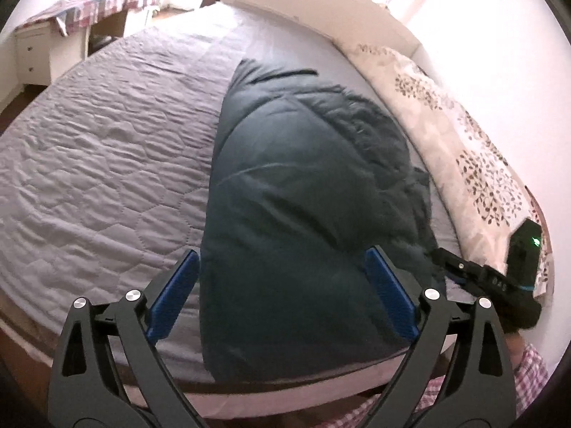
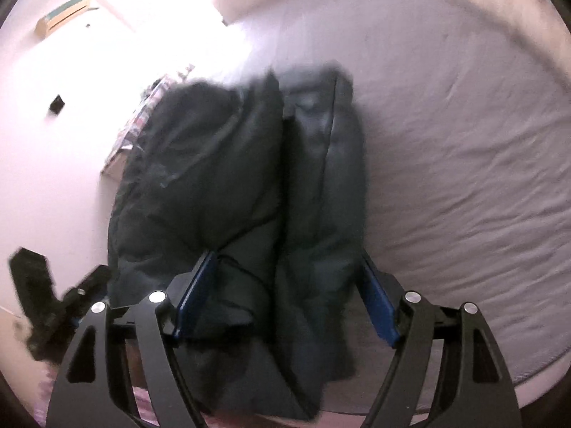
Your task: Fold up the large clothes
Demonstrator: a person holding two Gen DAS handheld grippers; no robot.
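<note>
On grey bed (image 1: 107, 149), puffy dark jacket (image 1: 303, 185), folded lengthwise

Left wrist view: from the foot of the bed (image 1: 107, 149), looking down its length toward the headboard (image 1: 321, 10), close above the dark jacket (image 1: 307, 192). Right wrist view: nearer, blurred, angled across the same jacket (image 2: 228, 185) toward the wall (image 2: 53, 114). Shared: jacket, grey cover.

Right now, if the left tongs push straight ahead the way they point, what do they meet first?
Most likely the dark green padded jacket lying on the bed's grey quilted cover; it fills the gap between the open left tongs. Depth is unclear.
</note>
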